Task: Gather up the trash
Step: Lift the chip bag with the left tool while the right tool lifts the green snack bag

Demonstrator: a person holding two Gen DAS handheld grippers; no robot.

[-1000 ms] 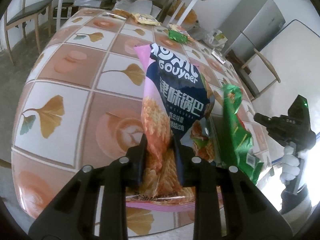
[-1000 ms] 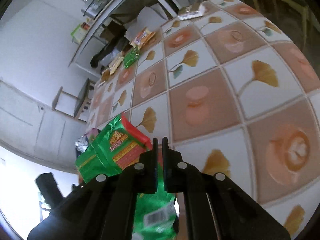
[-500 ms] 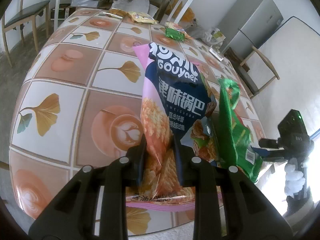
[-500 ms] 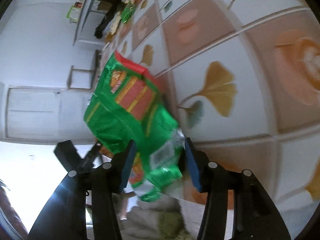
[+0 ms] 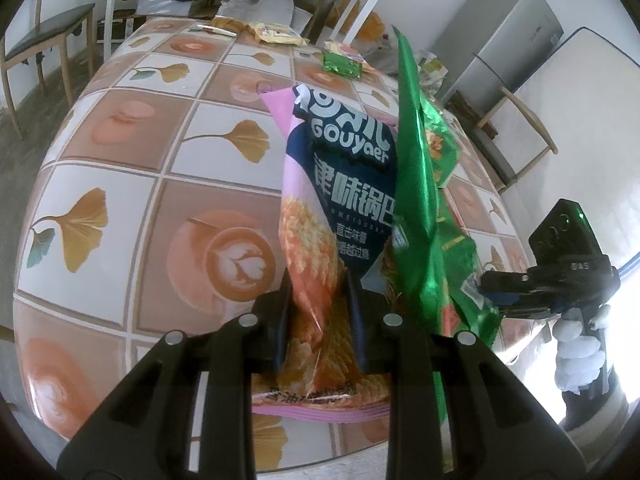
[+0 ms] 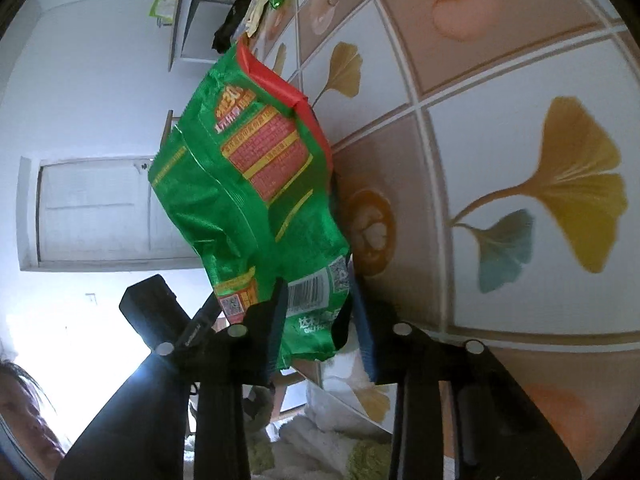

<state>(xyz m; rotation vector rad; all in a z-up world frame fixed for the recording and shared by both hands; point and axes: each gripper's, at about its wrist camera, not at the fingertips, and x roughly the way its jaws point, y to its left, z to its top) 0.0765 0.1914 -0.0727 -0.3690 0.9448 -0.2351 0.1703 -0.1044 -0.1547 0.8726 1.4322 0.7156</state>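
Left wrist view, left to right: chair (image 5: 44, 36) at the far left edge, then the table (image 5: 132, 184) with its tile-pattern cloth of ginkgo leaves and latte cups. Left gripper (image 5: 318, 312) is clamped on the lower part of a pink and navy snack bag (image 5: 340, 184), fingers (image 5: 282, 320) pressing both sides; bag stands up off the table, long axis running away from the camera toward the far end of the table, torn top edge pointing that way. Just right of it, overlapping its right edge, a green snack bag (image 5: 420, 208) seen edge-on, long axis also pointing up and away, slightly motion-blurred. Far end of the table: yellow wrappers (image 5: 276, 34) and a small green packet (image 5: 342, 64). Grey cabinet (image 5: 504, 36) behind on the right. Right gripper's body shows at the far right, with a white glove under it. Right wrist view: door (image 6: 96, 208) at left, then the green snack bag (image 6: 256, 184) between the fingers of the right gripper (image 6: 318, 320). Jaws are spread wide, barcode end sits between them, so it looks loose rather than pinched, but contact is hard to tell. Bag's long axis tilts up-left, red top edge pointing away from the gripper. Table (image 6: 500, 152) fills the right.
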